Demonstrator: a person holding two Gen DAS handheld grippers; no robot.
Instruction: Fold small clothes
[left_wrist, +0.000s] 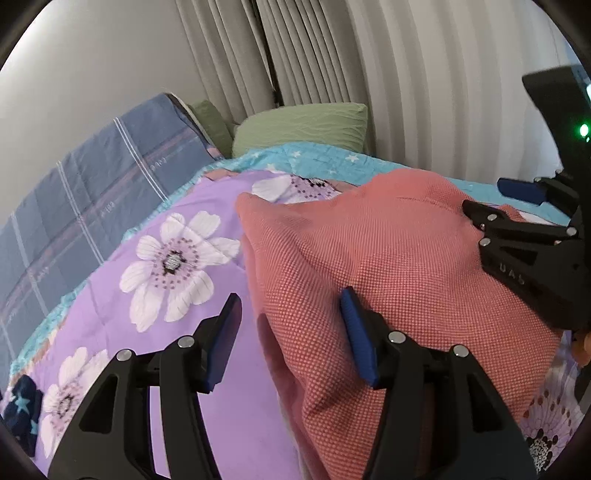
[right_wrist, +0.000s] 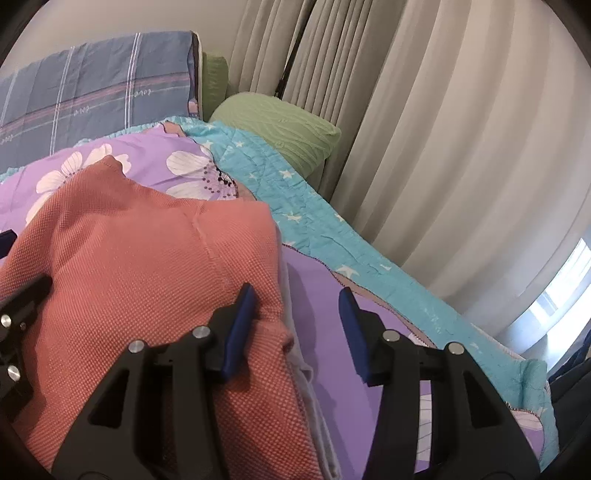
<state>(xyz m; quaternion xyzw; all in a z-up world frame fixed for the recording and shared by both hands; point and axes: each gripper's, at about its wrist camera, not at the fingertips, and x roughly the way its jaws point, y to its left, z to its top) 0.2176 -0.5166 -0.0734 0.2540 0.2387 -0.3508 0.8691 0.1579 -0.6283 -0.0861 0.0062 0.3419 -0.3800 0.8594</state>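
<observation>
— What is the biggest thing in front of you?

— The bed. A purple bedspread (left_wrist: 192, 369) printed with white flowers covers it, and a turquoise quilt with white stars (right_wrist: 332, 236) runs along its far edge, by the pale pleated curtains (right_wrist: 461, 147). At the head a blue plaid pillow (left_wrist: 74, 206) leans up, with a green pillow (right_wrist: 288, 125) lying beside it and a second green one tucked between the two.

— And the garment?

— A coral-pink waffle-knit garment (left_wrist: 369, 258) lies spread on the bedspread, rumpled and humped in the middle. A seam runs down it in my right view, and something white shows under its right edge. It sits between my two tools.

— How do your jaws stand?

— My left gripper (left_wrist: 291, 339) is released: the blue pads stand apart, the right pad touching or just over the cloth's left border, the left pad over bare purple. Nothing is pinched. My right gripper (right_wrist: 299, 332) is likewise let go, its left pad on the garment's right edge and its right pad above the bedspread.

— Anything smaller?

— A small dark navy piece with light blue stars (left_wrist: 22, 413) lies at the near left corner of the bedspread, well apart from the pink garment.
</observation>
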